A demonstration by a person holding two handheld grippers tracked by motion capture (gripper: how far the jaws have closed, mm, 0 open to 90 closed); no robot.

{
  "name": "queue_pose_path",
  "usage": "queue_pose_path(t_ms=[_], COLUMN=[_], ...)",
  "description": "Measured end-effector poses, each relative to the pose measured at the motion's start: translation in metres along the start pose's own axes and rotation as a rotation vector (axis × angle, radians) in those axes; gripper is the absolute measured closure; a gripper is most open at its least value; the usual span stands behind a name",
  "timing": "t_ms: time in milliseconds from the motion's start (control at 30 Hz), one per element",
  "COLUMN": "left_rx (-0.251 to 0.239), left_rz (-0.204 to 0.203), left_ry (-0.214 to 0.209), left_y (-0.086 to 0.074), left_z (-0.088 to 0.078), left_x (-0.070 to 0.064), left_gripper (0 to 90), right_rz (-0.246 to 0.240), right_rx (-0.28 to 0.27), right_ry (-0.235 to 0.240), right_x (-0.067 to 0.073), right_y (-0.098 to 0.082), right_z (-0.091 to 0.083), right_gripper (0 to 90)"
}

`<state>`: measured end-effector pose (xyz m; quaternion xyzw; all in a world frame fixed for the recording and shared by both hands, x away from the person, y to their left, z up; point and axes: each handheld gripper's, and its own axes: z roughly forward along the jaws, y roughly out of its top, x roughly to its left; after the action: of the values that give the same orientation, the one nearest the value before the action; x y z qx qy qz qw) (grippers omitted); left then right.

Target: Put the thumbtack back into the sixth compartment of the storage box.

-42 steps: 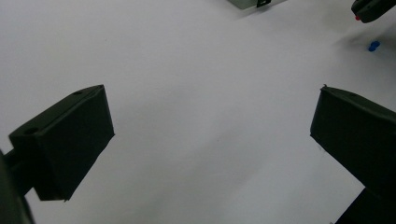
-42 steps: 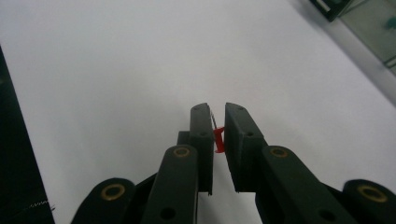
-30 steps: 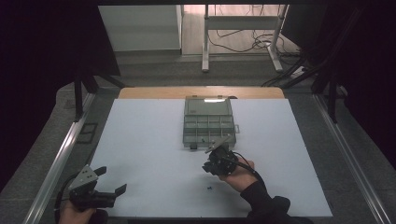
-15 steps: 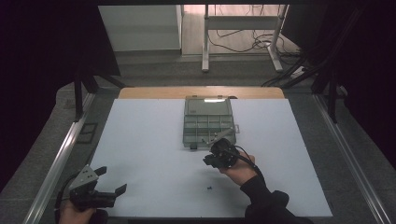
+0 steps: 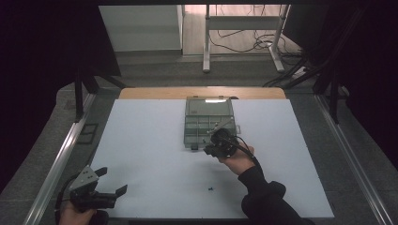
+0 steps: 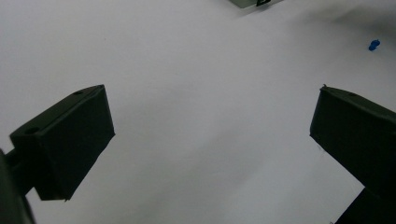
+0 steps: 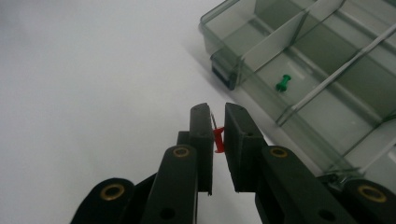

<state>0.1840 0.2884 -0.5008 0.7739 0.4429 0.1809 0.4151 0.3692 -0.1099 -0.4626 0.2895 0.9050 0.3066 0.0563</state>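
Note:
A clear grey compartment box [image 5: 209,123] lies open at the middle of the white table. My right gripper [image 5: 217,143] hovers at the box's near edge, shut on a red push pin [image 7: 218,138] whose metal point sticks up between the jaws. In the right gripper view the box [image 7: 327,70] is just ahead to the right, and a green push pin [image 7: 283,83] lies in one of its compartments. My left gripper [image 5: 107,182] rests near the table's front left corner, jaws wide open over bare table [image 6: 187,93]. A small blue push pin [image 6: 373,45] lies loose on the table [image 5: 141,140].
A small dark pin [image 5: 210,189] lies on the table in front of the right forearm. Metal rails [image 5: 61,159] run along both table sides. A wooden strip [image 5: 202,93] edges the far side, with desk legs and cables on the floor beyond.
My right gripper has moved away from me and slightly up toward the box's near edge, still holding the red pin. The left gripper has stayed put.

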Motion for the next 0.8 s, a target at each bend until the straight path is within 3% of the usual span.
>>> queue_pose_path(t_ms=[800], left_rx=[0.000], left_rz=[0.001], left_ry=[-0.002], left_y=[0.000], left_z=[0.000], left_x=[0.000], left_gripper=[0.0], right_rz=[0.030], right_rx=[-0.001], right_ry=[-0.067], right_x=[-0.024], right_y=[0.036], right_z=[0.013], right_gripper=[80.9])
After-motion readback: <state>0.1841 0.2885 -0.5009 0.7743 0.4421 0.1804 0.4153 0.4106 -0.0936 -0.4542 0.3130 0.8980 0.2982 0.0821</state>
